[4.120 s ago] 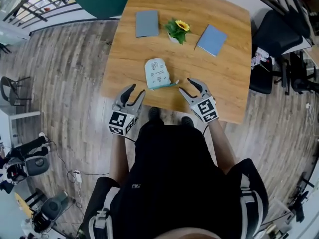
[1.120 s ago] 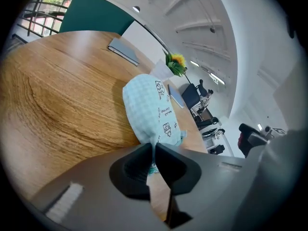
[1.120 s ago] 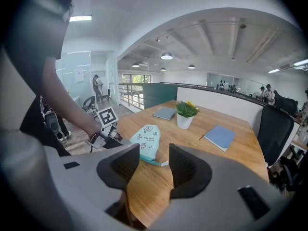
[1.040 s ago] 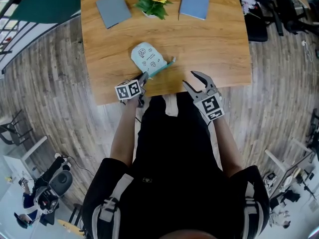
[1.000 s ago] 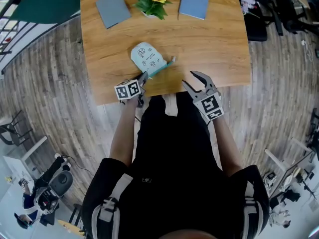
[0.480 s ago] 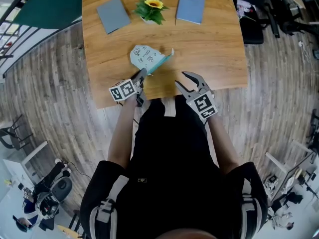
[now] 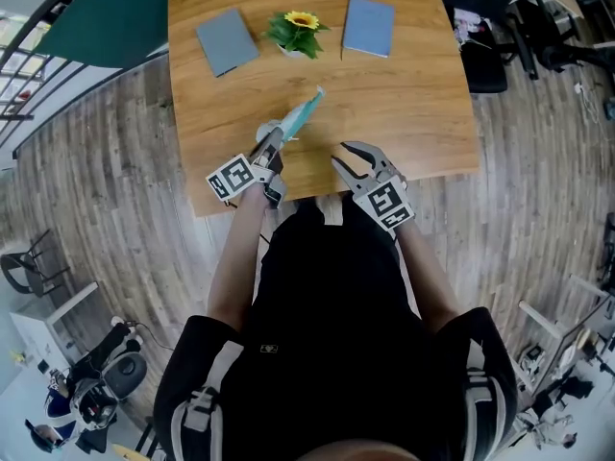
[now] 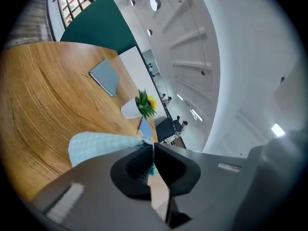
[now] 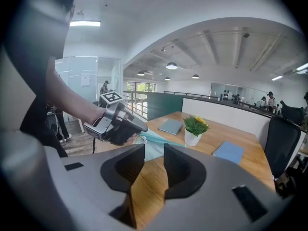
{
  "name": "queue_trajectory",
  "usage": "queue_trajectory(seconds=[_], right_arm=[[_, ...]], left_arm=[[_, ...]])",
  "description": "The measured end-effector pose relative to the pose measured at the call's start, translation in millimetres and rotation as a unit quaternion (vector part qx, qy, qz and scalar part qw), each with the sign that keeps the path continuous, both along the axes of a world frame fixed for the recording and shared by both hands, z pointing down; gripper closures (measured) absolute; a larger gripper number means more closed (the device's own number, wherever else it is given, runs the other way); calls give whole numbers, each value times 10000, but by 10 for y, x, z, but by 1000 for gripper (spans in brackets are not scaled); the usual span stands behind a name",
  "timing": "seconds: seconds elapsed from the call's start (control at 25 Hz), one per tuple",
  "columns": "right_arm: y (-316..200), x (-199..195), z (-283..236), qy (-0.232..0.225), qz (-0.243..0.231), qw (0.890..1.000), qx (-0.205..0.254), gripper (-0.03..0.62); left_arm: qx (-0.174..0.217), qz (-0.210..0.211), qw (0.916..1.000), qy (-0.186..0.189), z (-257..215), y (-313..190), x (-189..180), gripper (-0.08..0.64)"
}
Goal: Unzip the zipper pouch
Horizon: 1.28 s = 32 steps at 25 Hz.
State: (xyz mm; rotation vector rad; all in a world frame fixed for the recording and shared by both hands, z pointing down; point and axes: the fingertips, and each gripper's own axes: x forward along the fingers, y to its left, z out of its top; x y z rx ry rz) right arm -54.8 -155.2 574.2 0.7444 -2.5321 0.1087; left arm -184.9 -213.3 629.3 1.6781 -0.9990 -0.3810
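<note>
The zipper pouch point(image 7: 300, 115) is pale blue with a teal zipper edge. It is lifted off the wooden table point(image 7: 413, 113) and shows edge-on in the head view. My left gripper point(image 7: 273, 138) is shut on its near end. In the left gripper view the checked cloth point(image 8: 96, 146) bulges out left of the shut jaws point(image 8: 153, 150). My right gripper point(image 7: 342, 155) hangs to the right of the pouch, apart from it. Its jaws are closing with nothing between them point(image 9: 154, 160). Beyond them the right gripper view shows the pouch point(image 9: 155, 142) and the left gripper point(image 9: 118, 121).
At the far side of the table lie a grey notebook point(image 7: 227, 41) and a blue notebook point(image 7: 368, 27). A potted sunflower point(image 7: 300, 32) stands between them. A black office chair point(image 7: 480, 56) is off the table's right edge. The person stands at the near edge.
The left gripper has raised the pouch off the table and turned it on edge. The right gripper has drifted left toward it and its jaws have narrowed.
</note>
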Motion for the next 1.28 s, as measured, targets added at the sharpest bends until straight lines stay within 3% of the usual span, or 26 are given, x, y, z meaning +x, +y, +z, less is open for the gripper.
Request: queue_trajectory(seconds=[0.68,0.88,1.28], right_arm=[[134,-545,-198,-190,-501,9983,240,515],[202,-633,-324,-317,-593,9973,300,552],[266,-870,-443,-541,-771,9945,465,537]], left_arm=[[496,-157,9971,562,-756,284,-119,551],[649,-53,9963,564,-945,366,-120,551],[903,131,9950,405,-1140,497,-116,551]])
